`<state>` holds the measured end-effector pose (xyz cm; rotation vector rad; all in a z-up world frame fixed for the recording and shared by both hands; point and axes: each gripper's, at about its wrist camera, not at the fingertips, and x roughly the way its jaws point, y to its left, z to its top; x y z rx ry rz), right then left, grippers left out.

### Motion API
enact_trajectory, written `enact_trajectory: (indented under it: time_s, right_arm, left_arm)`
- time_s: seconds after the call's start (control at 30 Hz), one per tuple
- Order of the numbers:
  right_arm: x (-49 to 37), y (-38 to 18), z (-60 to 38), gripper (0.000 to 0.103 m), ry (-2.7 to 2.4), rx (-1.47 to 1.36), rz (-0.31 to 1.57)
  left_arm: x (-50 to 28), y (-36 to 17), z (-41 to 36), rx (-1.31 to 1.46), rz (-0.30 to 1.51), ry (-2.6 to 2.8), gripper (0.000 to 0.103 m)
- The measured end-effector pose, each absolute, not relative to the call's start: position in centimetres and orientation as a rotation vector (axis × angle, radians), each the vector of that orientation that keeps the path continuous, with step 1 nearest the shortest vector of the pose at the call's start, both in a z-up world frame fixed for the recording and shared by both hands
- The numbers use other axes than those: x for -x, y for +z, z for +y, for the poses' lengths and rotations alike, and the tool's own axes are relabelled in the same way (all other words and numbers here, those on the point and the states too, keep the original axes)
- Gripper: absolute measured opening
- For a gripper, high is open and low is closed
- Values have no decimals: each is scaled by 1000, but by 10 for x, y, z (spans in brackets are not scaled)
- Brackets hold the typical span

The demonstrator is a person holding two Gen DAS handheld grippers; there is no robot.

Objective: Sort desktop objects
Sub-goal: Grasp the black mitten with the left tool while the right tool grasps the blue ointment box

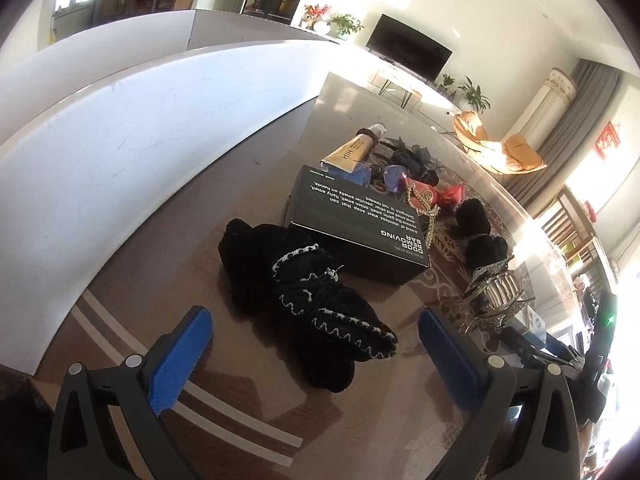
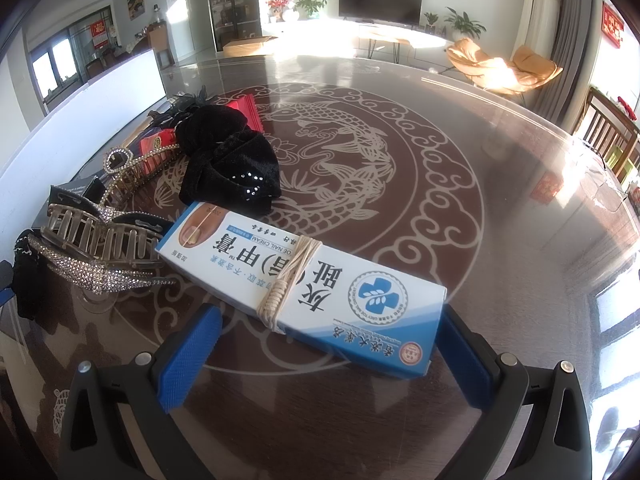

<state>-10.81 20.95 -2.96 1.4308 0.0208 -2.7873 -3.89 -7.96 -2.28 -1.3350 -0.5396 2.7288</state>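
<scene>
- Two grippers were in play, and both had their blue-padded jaws spread wide with nothing between the pads
- The right gripper hovered low over the dark glass-topped table with the pale carp pattern, and the long white-and-blue nail cream carton bound with a loop of cream twine lay right in front of it
- That carton's long axis ran on a slant, from far-left down to near-right, so it sat skewed across the jaw opening; its near end lay between the two pads, close to the right-hand pad, but I couldn't tell whether it touched
- The left gripper faced a floppy black knitted fabric piece with white zigzag stitching, which stretched away from the jaws toward the far left, its near end just between the pads
- Behind the knit sat a black cardboard box printed with white text, and beyond it a gold tube
- A rhinestone-covered claw hair clip and a black velvet bow with small studs lay left of the carton, near it
- A tall white panel stood along the table's left side
- My call: the right gripper was nearer the carton and looked set to take it, though the jaws would want turning to square up across its narrow width
</scene>
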Motion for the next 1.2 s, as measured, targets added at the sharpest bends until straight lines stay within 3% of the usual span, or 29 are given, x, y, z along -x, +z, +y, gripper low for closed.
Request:
enact_trajectory:
  time_s: [0.3, 0.4, 0.6, 0.83, 1.0, 1.13, 1.2]
  right_arm:
    - [101, -22, 218, 103, -2733, -1340, -56]
    - [98, -10, 220, 103, -2736, -1287, 208]
    - [142, -10, 205, 103, -2385, -1317, 552]
    - [173, -30, 194, 103, -2227, -1418, 421]
    - [152, -31, 186, 103, -2248, -1430, 401]
    - [136, -31, 180, 103, -2245, -1449, 402]
    - [134, -31, 181, 103, -2253, -1468, 390]
  left_arm:
    - [60, -34, -49, 1464, -242, 2799, 103]
    - [63, -41, -33, 1517, -54, 2828, 103]
    - [62, -40, -30, 1497, -41, 2813, 103]
    - [49, -39, -16, 1462, 51, 2702, 103]
    - [33, -31, 8, 1484, 263, 2336, 103]
    - [17, -6, -7, 1357, 496, 2370, 103]
    - [21, 0, -27, 1362, 466, 2408, 103]
